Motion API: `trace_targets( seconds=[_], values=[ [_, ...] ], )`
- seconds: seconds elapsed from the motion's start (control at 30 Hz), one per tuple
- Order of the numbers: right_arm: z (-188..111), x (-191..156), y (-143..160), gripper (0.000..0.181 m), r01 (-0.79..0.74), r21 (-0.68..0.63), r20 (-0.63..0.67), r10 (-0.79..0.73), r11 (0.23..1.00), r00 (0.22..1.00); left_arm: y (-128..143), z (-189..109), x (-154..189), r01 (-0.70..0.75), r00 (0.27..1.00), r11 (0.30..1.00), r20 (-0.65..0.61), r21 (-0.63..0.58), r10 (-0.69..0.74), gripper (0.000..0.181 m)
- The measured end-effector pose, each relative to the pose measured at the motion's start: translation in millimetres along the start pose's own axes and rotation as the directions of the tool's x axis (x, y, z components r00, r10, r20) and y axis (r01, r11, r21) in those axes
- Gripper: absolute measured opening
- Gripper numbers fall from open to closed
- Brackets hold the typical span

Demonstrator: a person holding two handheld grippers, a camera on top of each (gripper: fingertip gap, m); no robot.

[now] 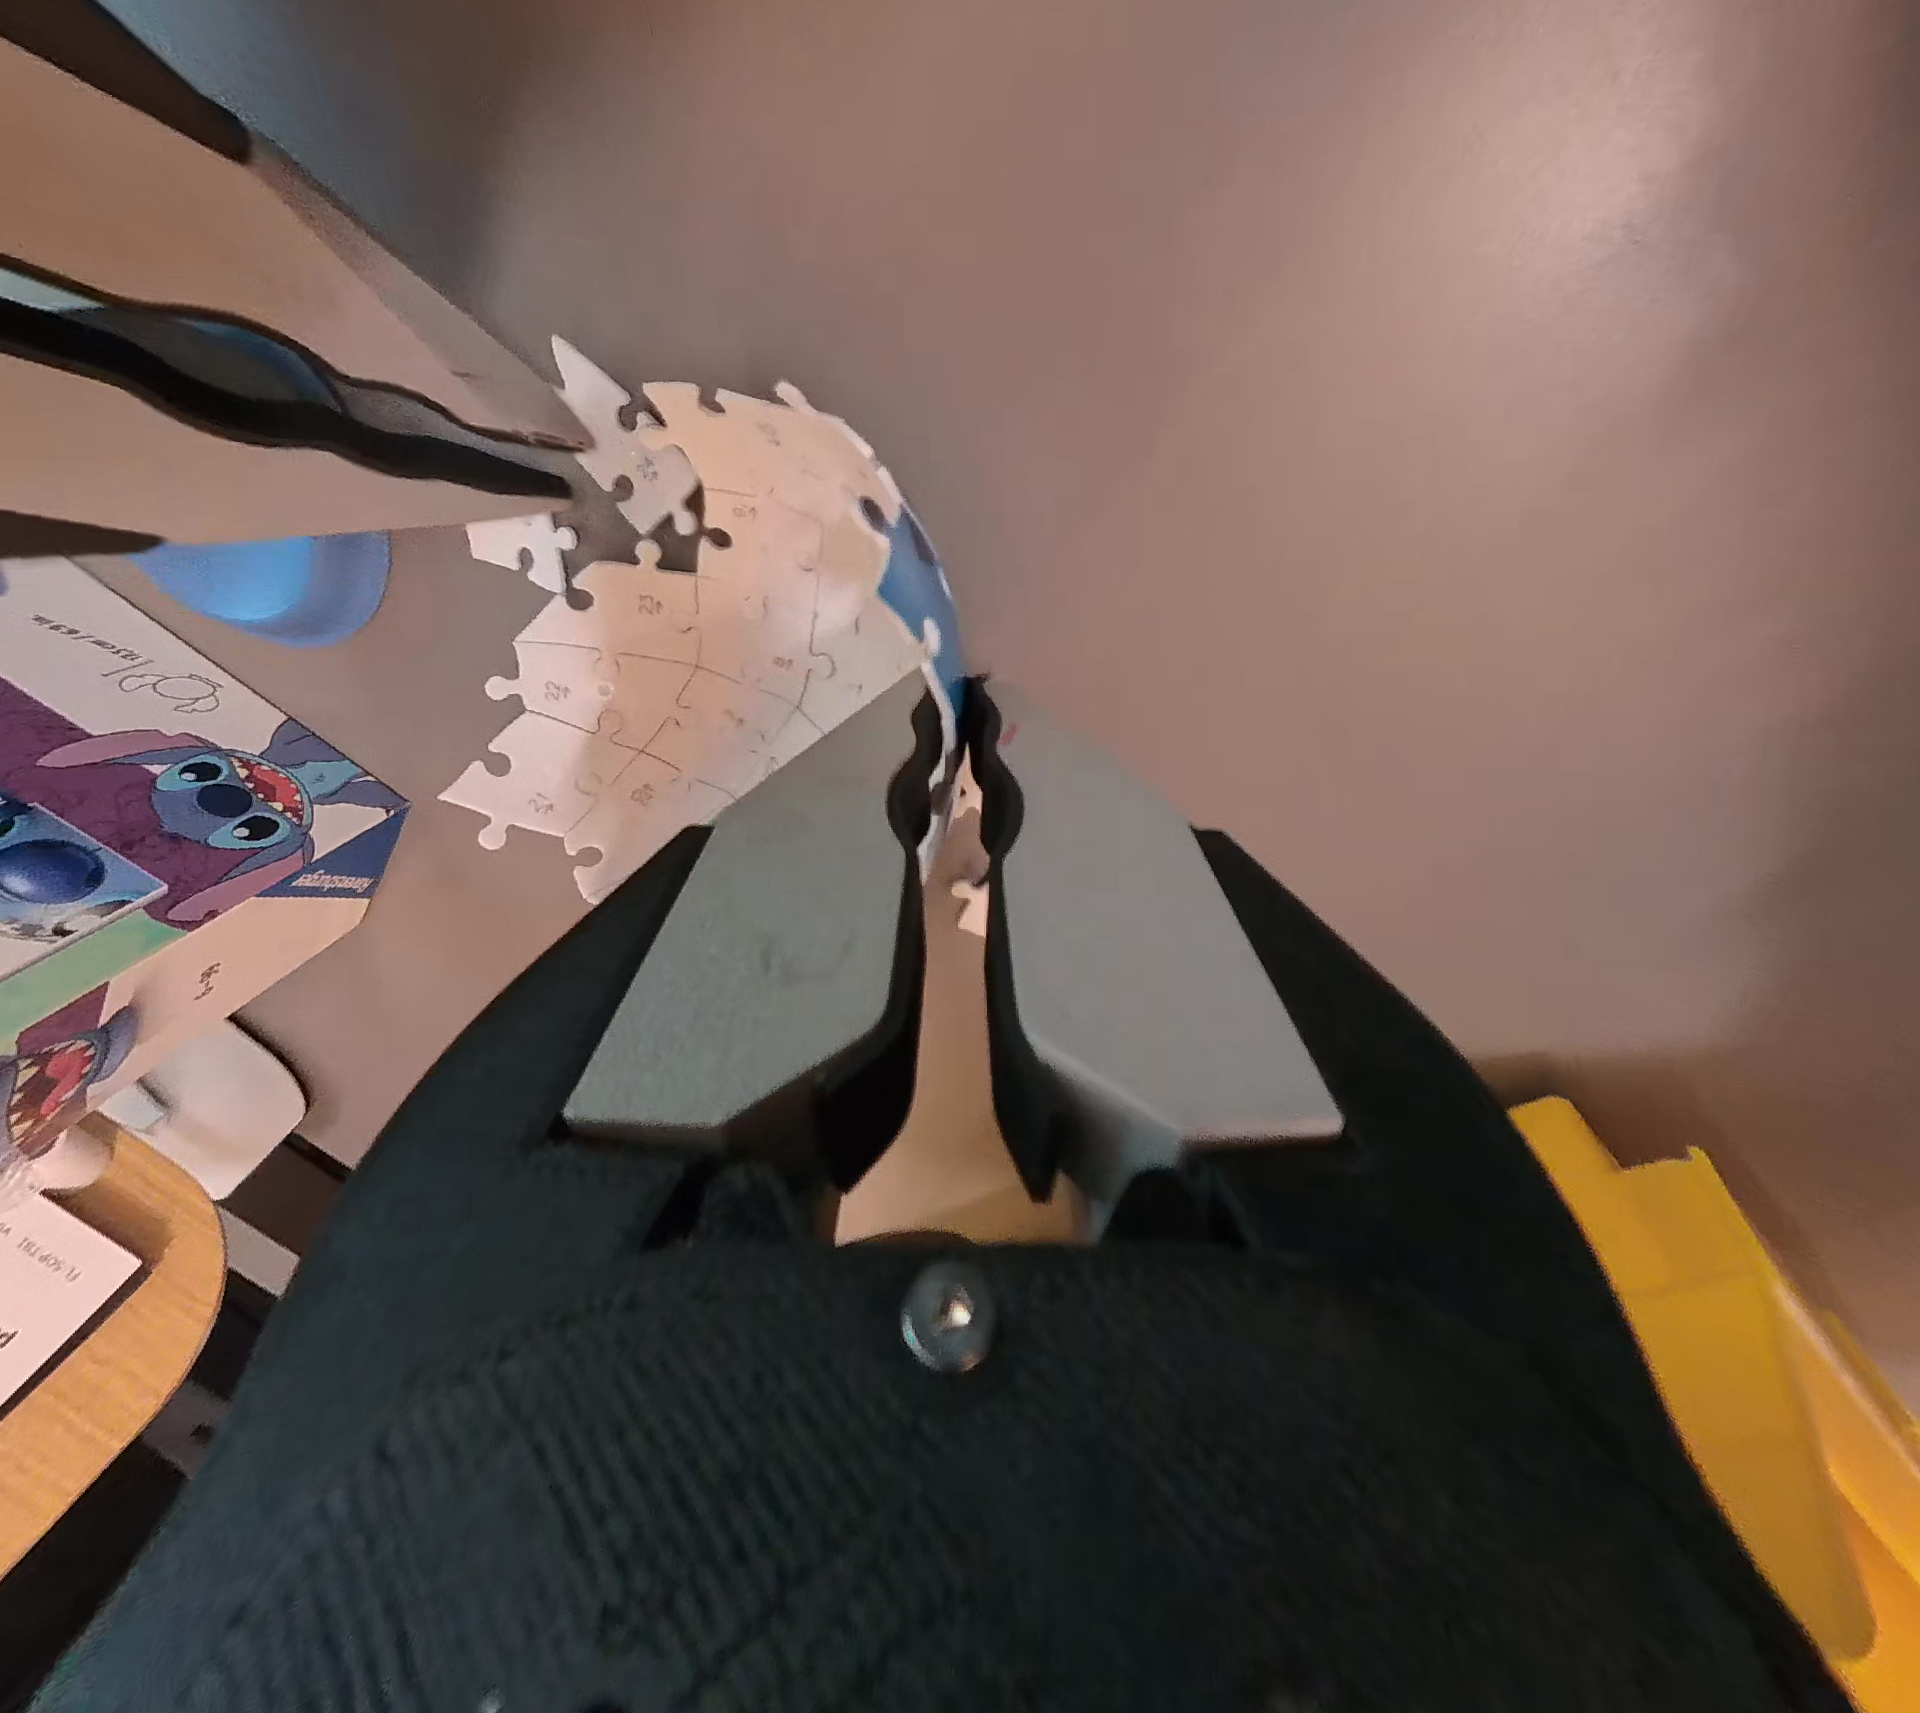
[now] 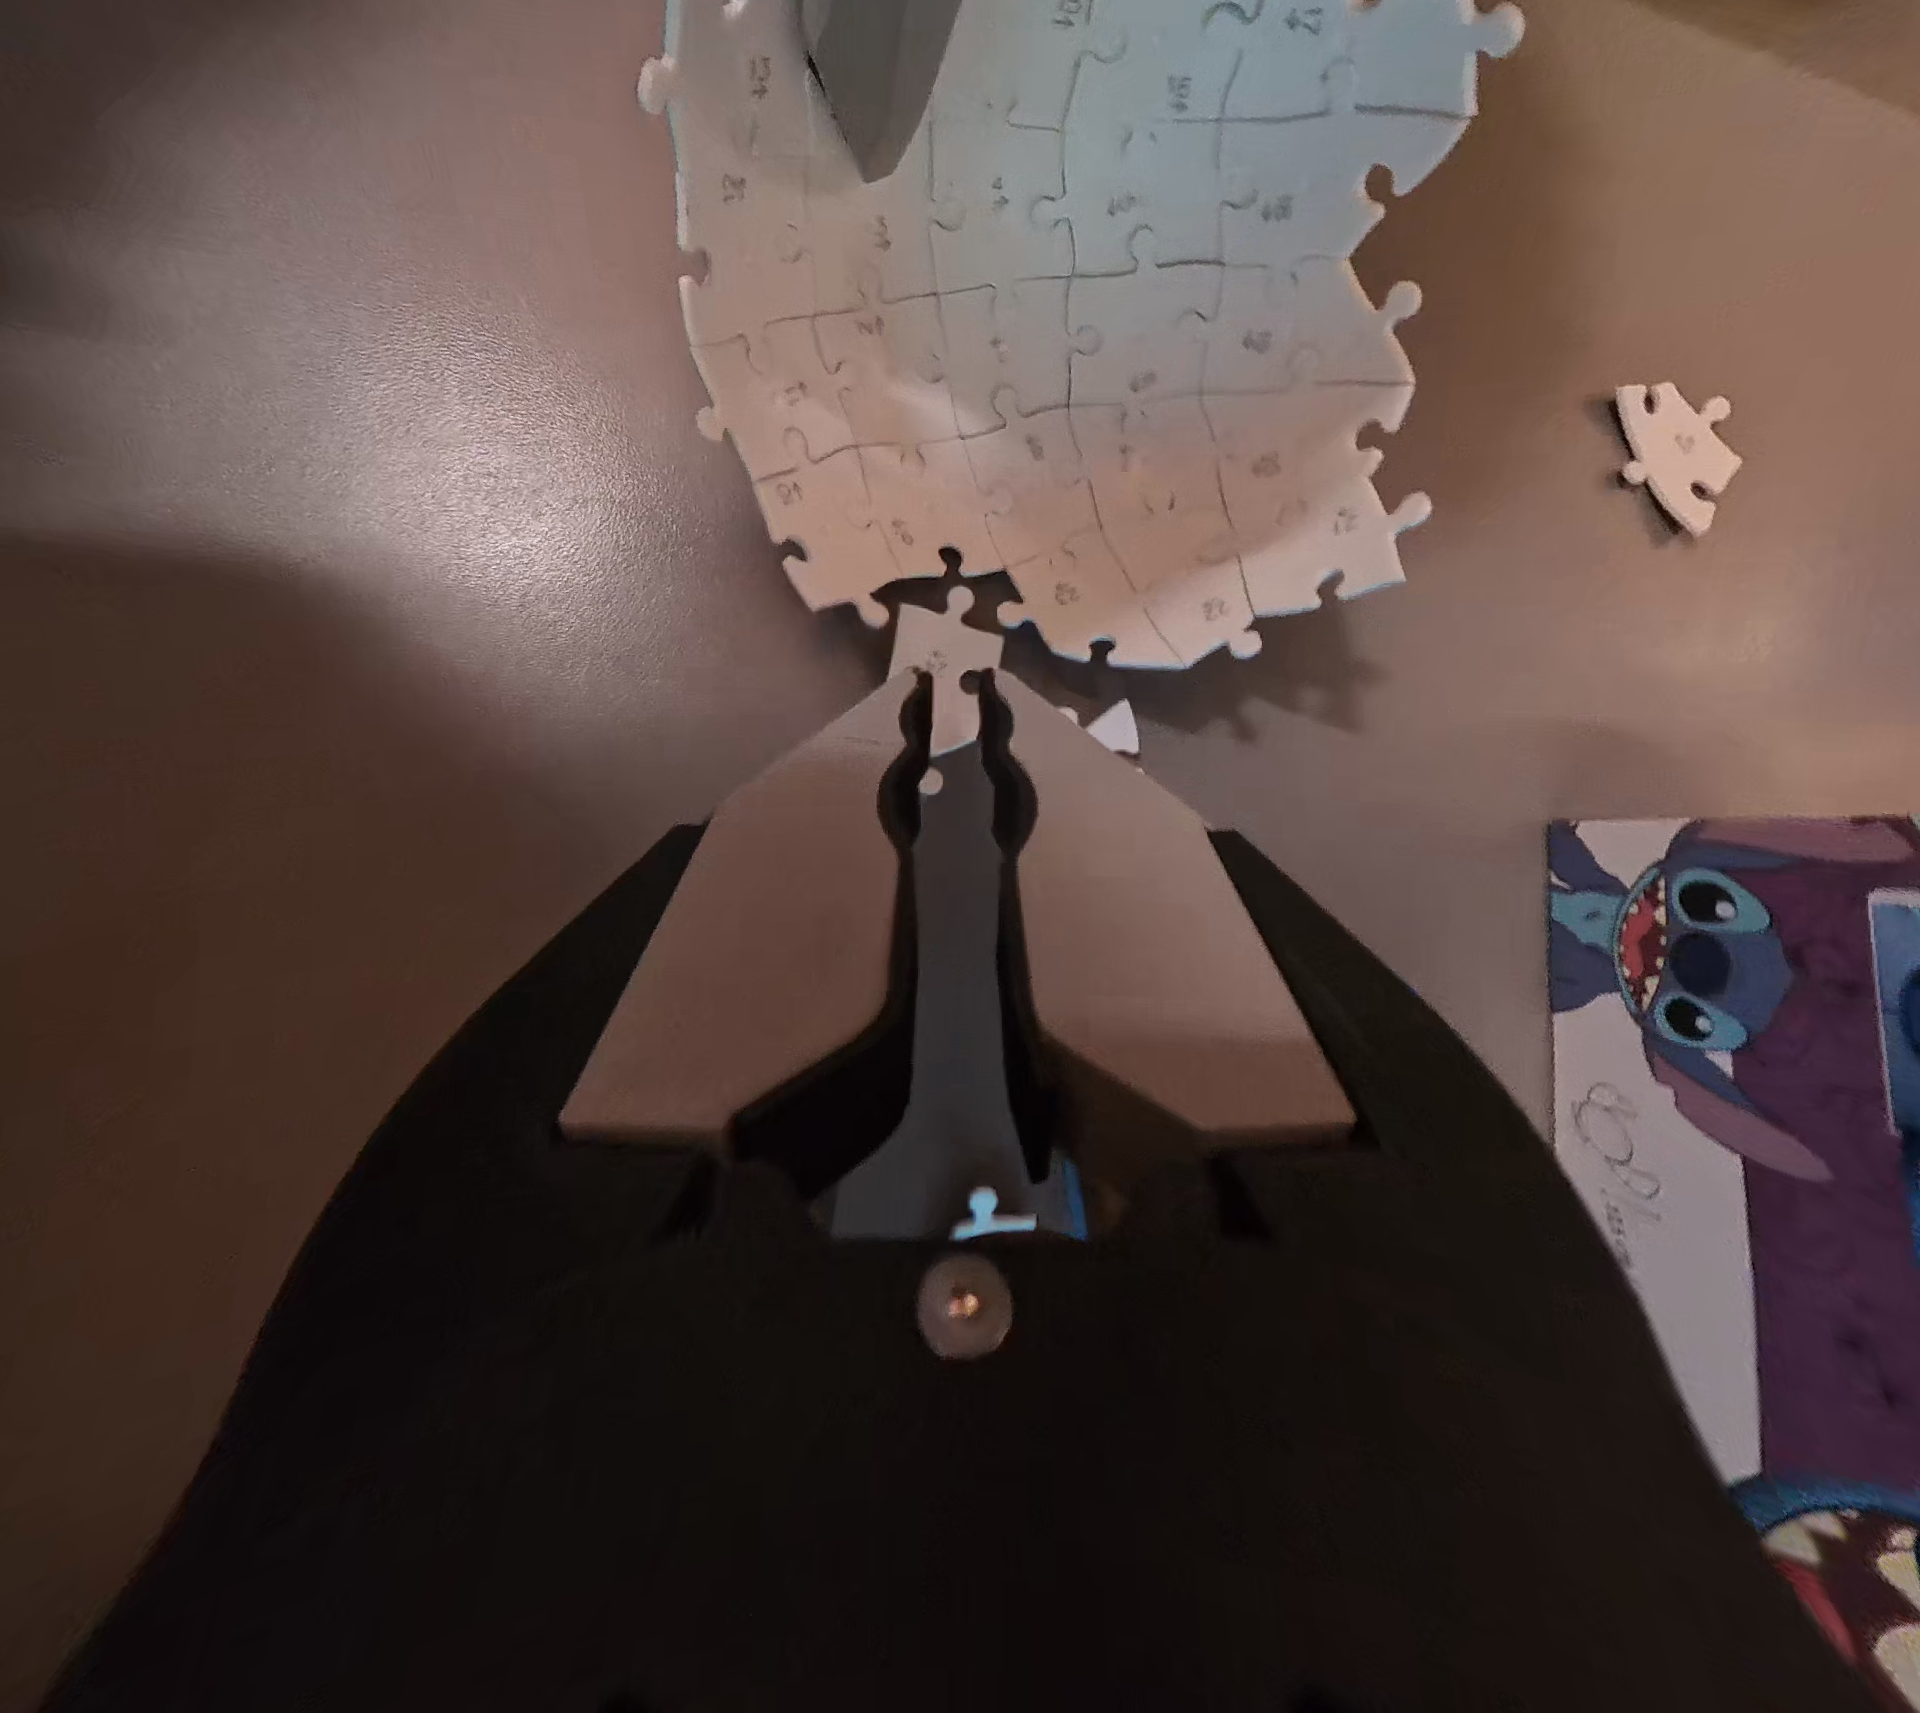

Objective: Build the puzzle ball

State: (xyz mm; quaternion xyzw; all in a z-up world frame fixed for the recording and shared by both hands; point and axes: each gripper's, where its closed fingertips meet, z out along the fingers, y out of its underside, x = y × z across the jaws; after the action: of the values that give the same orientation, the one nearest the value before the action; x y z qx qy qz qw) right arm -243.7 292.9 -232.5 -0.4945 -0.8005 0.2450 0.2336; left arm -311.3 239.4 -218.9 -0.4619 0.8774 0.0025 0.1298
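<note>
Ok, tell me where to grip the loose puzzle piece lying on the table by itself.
Grip the loose puzzle piece across its two long curved edges, coming straight down from above. It lies flat, white side up, clear of the assembled shell, and knobs stick out at its ends.

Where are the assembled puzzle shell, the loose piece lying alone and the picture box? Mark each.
assembled puzzle shell (image 2: 1049,292), right wrist view, middle of its white inner face.
loose piece (image 2: 1678,458), right wrist view, its centre.
picture box (image 2: 1756,1092), right wrist view, its printed top face.
</note>
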Motion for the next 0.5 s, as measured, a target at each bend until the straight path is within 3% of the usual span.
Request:
trace_targets(
  seconds=[0.5],
  values=[
    [8.6,-8.2,12.5,0.036,-0.180,-0.057,-0.011,0.180,0.982,0.984,9.3,-1.4,2.4,-0.082,0.997,0.991,-0.020,-0.110,0.081,0.001]
  ],
)
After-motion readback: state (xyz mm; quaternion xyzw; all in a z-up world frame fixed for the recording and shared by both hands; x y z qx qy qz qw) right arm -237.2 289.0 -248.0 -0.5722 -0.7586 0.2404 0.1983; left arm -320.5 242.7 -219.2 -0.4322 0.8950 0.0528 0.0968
